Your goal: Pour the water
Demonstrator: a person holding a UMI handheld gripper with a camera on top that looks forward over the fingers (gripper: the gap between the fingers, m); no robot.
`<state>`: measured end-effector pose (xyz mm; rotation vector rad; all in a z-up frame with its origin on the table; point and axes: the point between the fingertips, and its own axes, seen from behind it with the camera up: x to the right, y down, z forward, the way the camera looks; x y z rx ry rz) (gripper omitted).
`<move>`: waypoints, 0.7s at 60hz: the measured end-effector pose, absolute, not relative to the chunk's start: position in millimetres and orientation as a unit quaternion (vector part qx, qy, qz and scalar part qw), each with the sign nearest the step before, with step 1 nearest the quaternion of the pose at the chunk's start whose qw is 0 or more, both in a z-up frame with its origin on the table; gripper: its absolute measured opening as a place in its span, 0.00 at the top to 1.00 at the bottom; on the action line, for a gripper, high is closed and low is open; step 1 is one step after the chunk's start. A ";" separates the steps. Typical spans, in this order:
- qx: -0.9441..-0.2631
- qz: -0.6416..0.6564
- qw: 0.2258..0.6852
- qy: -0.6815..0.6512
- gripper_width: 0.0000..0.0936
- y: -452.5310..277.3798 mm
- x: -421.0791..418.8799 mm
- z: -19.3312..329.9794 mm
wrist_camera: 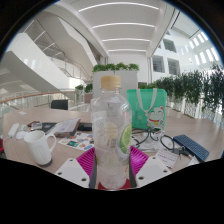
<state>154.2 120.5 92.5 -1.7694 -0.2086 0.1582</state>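
Observation:
A clear plastic water bottle [112,125] with a yellow cap and a green-and-white label stands upright between my fingers. My gripper [112,160] is shut on the bottle, with the magenta pads [89,159] pressed against its lower body on both sides. The bottle is held above the table. A white cup [40,146] with a handle stands on the table to the left, beyond the left finger.
The table [70,150] carries papers, a dark tablet [190,147], cables and other small items. A green bag [150,100] stands behind the bottle. Potted plants line the right side. A large atrium with balconies rises behind.

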 end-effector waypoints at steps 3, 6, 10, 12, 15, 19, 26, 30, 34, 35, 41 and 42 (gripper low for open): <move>-0.776 0.070 0.620 -0.089 0.49 118.2 157.3 76.9; -0.777 0.071 0.620 -0.088 0.49 115.5 160.9 67.6; -0.770 0.080 0.628 -0.081 0.49 115.2 164.0 69.5; -0.770 0.083 0.628 -0.079 0.49 116.6 161.2 69.4; -0.771 0.080 0.626 -0.084 0.49 116.3 162.6 68.1; -0.774 0.074 0.622 -0.088 0.47 116.0 161.8 67.9; -0.808 0.059 0.580 -0.088 0.36 102.7 165.8 61.4; -0.830 0.048 0.549 -0.089 0.13 81.3 169.3 59.3; -0.838 0.054 0.533 -0.102 0.11 51.3 163.5 67.4; -0.839 0.055 0.532 -0.105 0.12 39.9 164.7 69.7; -0.843 0.048 0.525 -0.105 0.11 -19.8 163.1 96.7; -0.843 0.049 0.526 -0.102 0.11 -30.1 162.7 102.0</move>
